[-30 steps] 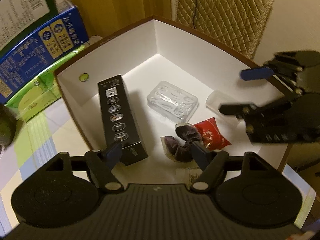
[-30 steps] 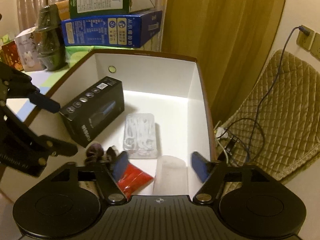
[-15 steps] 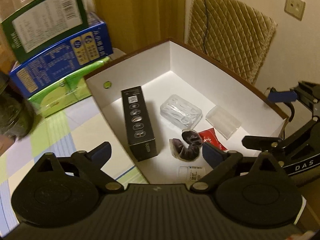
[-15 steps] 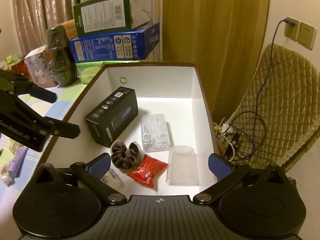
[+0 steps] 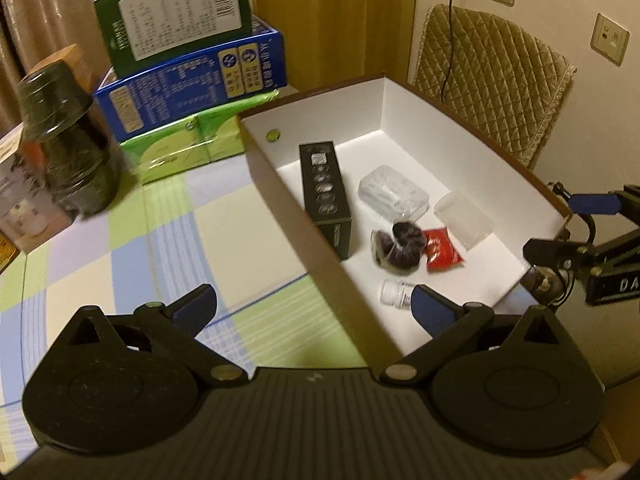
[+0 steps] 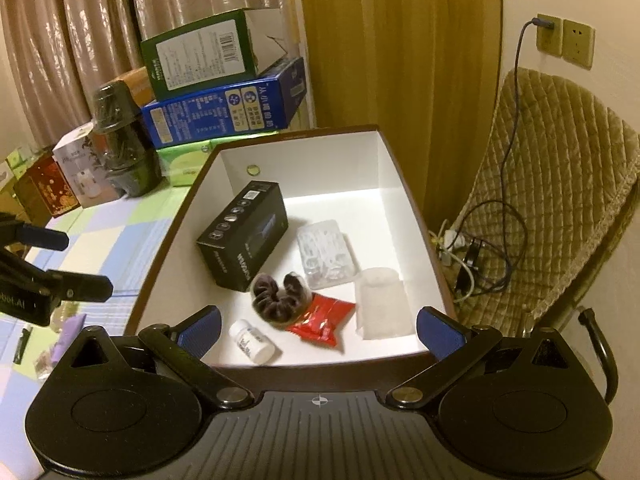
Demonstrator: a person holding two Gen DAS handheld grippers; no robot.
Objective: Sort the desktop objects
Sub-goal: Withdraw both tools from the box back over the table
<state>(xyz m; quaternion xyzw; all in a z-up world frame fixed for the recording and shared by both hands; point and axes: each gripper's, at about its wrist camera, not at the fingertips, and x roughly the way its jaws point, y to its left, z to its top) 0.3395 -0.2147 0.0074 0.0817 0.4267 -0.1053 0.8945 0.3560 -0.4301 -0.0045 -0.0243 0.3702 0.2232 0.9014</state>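
- Now we hold both tools above the near end of the white-lined cardboard box with brown outer walls (image 6: 188, 216), which stands at the edge of the checked pastel tablecloth (image 5: 120, 248).
- Our left gripper (image 5: 314, 306) has its blue-padded jaws spread wide with nothing between them; they have just been opening. It hangs over the box's left wall, half above the cloth.
- Our right gripper (image 6: 318, 326) is likewise spread and empty, its jaws just opened, framing the box's near wall.
- Inside the box lie the sorted things: a long black carton (image 6: 244, 236) along the left wall, a clear moulded plastic case (image 6: 326, 254) beside it, a frosted translucent cup lying on its side (image 6: 382, 304) to the right, a dark velvet scrunchie (image 6: 280, 296) touching a red foil sachet (image 6: 322, 320), and a small white pill bottle (image 6: 252, 342) lying nearest us.
- We judge the wide, empty jaws to mean a drop is finished and both tools are free for the next pick.
- Beyond the left gripper, small items including a lilac object (image 6: 68, 336) lie on the cloth; we take them to be what is left to sort.
- Stacked cartons and a dark jar stand behind the box, seemingly not part of the job.
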